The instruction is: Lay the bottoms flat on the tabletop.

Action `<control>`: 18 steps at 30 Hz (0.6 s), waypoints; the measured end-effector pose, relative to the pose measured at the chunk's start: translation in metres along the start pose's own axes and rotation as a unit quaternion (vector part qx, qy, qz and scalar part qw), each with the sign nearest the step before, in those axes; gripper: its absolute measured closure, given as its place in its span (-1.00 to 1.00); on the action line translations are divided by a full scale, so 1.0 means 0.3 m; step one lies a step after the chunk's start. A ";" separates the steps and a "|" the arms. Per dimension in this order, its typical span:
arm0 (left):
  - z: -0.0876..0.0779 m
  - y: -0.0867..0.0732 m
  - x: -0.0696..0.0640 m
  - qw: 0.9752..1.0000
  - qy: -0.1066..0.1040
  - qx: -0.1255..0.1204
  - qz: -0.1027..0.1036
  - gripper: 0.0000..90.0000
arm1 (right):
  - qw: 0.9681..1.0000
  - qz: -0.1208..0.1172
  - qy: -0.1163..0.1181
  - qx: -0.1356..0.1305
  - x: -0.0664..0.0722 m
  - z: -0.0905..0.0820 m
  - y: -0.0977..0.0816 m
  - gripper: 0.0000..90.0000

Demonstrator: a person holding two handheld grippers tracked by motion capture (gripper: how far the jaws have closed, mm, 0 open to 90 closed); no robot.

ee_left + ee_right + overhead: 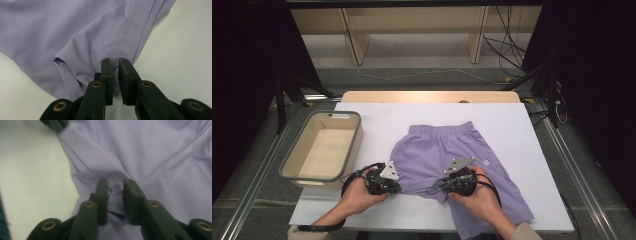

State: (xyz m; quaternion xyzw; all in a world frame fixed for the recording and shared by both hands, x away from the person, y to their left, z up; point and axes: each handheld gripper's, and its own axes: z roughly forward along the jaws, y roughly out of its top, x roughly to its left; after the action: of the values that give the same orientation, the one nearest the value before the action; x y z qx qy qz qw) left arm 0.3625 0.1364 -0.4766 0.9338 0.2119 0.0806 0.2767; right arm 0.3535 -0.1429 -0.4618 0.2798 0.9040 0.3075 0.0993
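1. Right now I have both grippers on the near hem of the purple shorts (447,157), which lie flat on the white table cover (522,130), waistband at the far side and legs toward me, with the grey basket (323,146) well apart to the left.
2. My left gripper (114,65) has its jaws drawn narrow on the hem edge beside a stitched seam; only a thin fold of cloth sits between the pads, so the pinch looks slight.
3. My right gripper (115,187) stands a little wider, with a thicker bunch of fabric gathered and pressed between its pads.
4. To do this step well, I judge that both pinches should take the full hem, top and bottom layers together, before any lift; the left one may want a deeper bite.
5. I would raise both hands evenly and keep the span between them taut, so the leg folds over cleanly and does not sag in the middle.
6. As for material, the cloth is thin, smooth and slightly glossy, creasing softly where it is gripped; the waistband is gathered elastic. The jaws are matt black with brass-coloured rivets, and the basket has rounded corners and a pale inside.
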 end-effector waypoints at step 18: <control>-0.046 0.004 0.005 0.999 0.014 -0.025 -0.024 1.00 | 0.999 0.035 -0.005 0.004 -0.005 0.008 -0.008 0.92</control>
State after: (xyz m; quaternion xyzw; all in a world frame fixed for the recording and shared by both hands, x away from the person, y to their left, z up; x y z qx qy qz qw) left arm 0.3606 0.1428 -0.4644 0.9201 0.2359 0.0928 0.2987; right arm 0.3546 -0.1443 -0.4652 0.3128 0.8944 0.3062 0.0921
